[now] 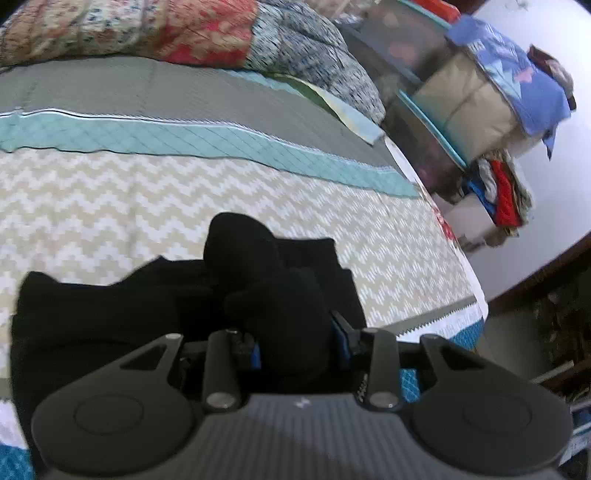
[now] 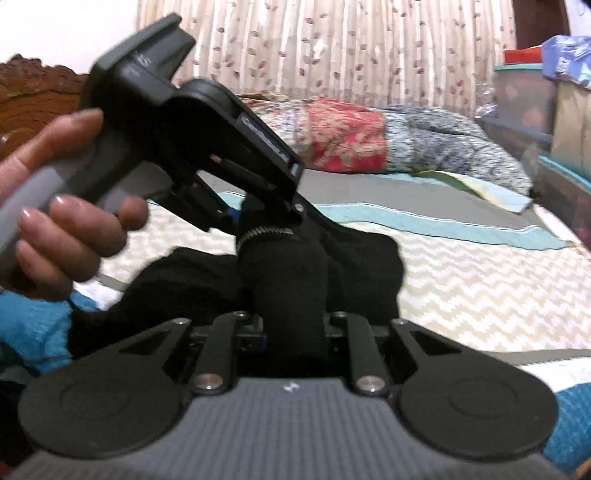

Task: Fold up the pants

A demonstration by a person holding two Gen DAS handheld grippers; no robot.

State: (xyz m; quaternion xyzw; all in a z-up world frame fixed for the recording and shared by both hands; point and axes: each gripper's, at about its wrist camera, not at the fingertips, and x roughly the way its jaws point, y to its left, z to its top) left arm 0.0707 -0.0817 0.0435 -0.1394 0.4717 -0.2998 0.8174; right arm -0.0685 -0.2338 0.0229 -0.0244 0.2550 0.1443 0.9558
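Black pants [image 1: 110, 314] lie bunched on the chevron-patterned bed cover [image 1: 147, 206]. A thick wad of their cloth rises between the jaws of my left gripper [image 1: 295, 328], which is shut on it; the fingertips are buried in the fabric. In the right wrist view my right gripper [image 2: 291, 317] is also shut on a roll of the pants [image 2: 362, 258], with a metal zipper [image 2: 264, 233] showing at the top of the roll. The left gripper [image 2: 282, 218] comes down from the upper left into the same bunch, held by a person's hand [image 2: 66, 236].
Folded patterned quilts [image 1: 184, 33] are piled at the head of the bed. Stacked storage boxes [image 1: 424, 110] and a heap of clothes [image 1: 498, 192] stand past the bed's right edge [image 1: 461, 266]. A curtain [image 2: 332, 48] hangs behind the bed.
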